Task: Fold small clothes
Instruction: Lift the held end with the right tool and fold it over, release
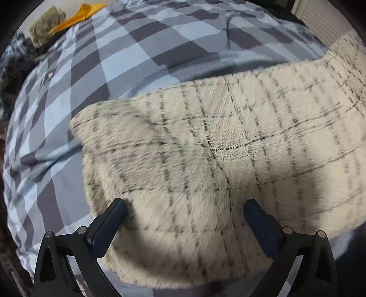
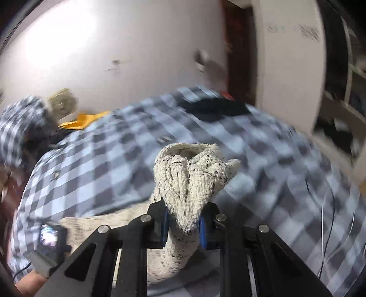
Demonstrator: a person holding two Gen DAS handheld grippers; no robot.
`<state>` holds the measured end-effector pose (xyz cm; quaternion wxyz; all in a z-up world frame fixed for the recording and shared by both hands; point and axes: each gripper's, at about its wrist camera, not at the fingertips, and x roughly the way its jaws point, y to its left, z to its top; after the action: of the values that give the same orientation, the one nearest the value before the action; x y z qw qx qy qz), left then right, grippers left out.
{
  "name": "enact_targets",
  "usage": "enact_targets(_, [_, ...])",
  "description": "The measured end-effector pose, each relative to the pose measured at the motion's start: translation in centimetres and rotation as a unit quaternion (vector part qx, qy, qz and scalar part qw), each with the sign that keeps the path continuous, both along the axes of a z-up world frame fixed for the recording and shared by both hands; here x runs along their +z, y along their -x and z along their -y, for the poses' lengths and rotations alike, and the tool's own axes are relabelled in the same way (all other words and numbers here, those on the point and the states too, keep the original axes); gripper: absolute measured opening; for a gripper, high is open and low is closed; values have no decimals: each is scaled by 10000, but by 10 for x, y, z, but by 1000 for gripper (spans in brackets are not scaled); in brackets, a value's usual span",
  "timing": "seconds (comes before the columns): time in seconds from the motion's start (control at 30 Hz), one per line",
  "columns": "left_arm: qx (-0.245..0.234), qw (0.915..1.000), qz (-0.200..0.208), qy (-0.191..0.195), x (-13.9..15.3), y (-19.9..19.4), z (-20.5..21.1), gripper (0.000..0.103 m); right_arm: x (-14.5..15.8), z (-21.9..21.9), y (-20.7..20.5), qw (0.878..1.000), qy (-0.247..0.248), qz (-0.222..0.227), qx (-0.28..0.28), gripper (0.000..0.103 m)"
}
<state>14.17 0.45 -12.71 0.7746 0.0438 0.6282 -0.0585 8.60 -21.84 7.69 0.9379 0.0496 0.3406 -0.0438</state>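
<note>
Right gripper jaws clench bunched cream cloth; left gripper jaws released.

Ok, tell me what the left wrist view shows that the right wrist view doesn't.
Only the left wrist view: the left gripper with its jaws wide apart over the cream checked garment, which is spread flat, nothing between them.

Only the right wrist view: the right gripper with its jaws clamped on a bunched end of that garment, plus a wall, a dark item on the bed and shelving.

Both: the blue checked bedcover and the orange cloth at its far edge.
</note>
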Motion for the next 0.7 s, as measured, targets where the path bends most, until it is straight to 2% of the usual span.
enact_targets(0.03, [148,9998,81,129,12,0,-10,103,11,-19,0,9997,129,99,187,16])
enact_targets(0.1, [681,9954,544,395,49,4,-44,103,23,-47,4,9981,319,258,469,16])
enact_targets(0.17, [1198,9848,1157,487,86,15,-81,103,30,-76,2,9946,530,343,825,16])
enact_targets(0.23, [1570,9755,1460,493,102,23,-105,103,34,-116,2,9878,729,399,1318,17])
enact_targets(0.3, [1735,9708,1493,726,103,26,-121,103,31,-133,3,9830,699,426,1641,17])
enact_targets(0.37, [1473,9753,1211,1118,91,22,-111,103,31,-137,4,9821,595,455,1729,17])
enact_targets(0.43, [1080,9832,944,1129,76,15,-83,103,32,-127,4,9851,347,434,1630,17])
enact_targets(0.5, [670,9913,681,907,56,5,-47,103,35,-104,6,9888,-62,450,1423,17])
enact_targets(0.57, [420,9961,512,581,37,-5,-17,103,41,-83,13,9912,-257,493,1203,17])
enact_targets(0.63, [258,9980,528,252,24,-10,4,103,45,-71,20,9925,-273,522,1070,16])
enact_targets(0.7, [250,9976,587,253,19,-14,17,103,45,-57,26,9941,-270,524,915,16])
